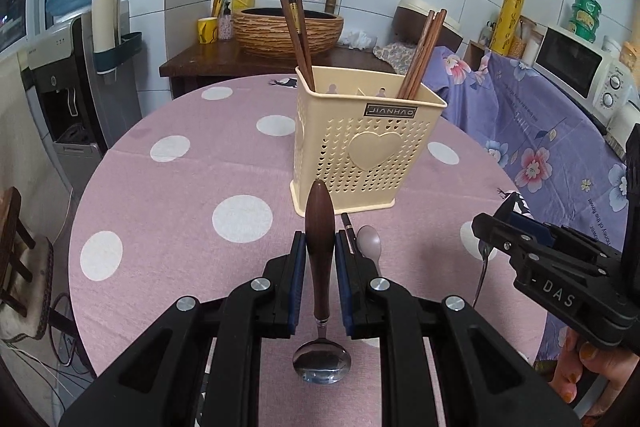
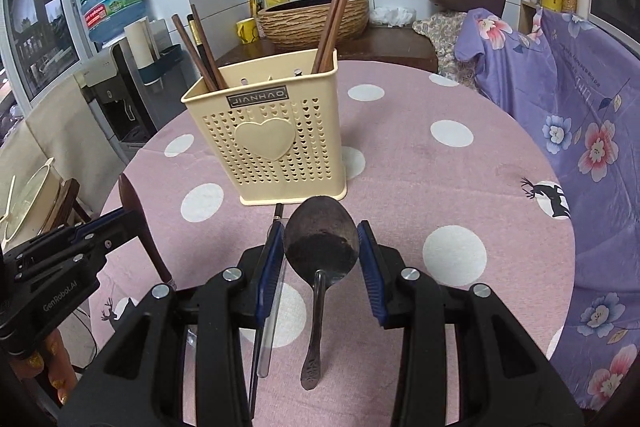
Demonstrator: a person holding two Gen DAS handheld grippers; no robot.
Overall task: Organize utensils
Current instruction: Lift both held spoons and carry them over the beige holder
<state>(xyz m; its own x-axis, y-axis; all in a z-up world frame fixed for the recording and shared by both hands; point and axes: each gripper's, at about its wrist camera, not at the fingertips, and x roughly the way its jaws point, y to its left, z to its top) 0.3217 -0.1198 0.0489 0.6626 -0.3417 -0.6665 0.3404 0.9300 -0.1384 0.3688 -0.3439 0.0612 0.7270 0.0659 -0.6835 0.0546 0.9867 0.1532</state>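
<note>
Facing the JIANHAO holder [image 1: 362,143], left hand-held gripper [image 1: 320,255] clamps a wooden-handled spoon [image 1: 320,267]; right hand-held gripper [image 2: 320,247] gapes around a metal spoon [image 2: 320,267].

spoon [image 1: 320,267]: glossy wood handle, shiny metal bowl | holder [image 1: 362,143]: matt perforated cream plastic | chopsticks [image 1: 298,35]: smooth dark wood | counter [image 1: 180,211]: matt pink cloth, white dots

Utensil holder [image 2: 280,143] stands mid-table; its open top is obstructed by chopsticks [image 2: 334,15] at both ends, the middle free. Bare tablecloth [image 2: 440,187] toward the right edge allows passage.
</note>
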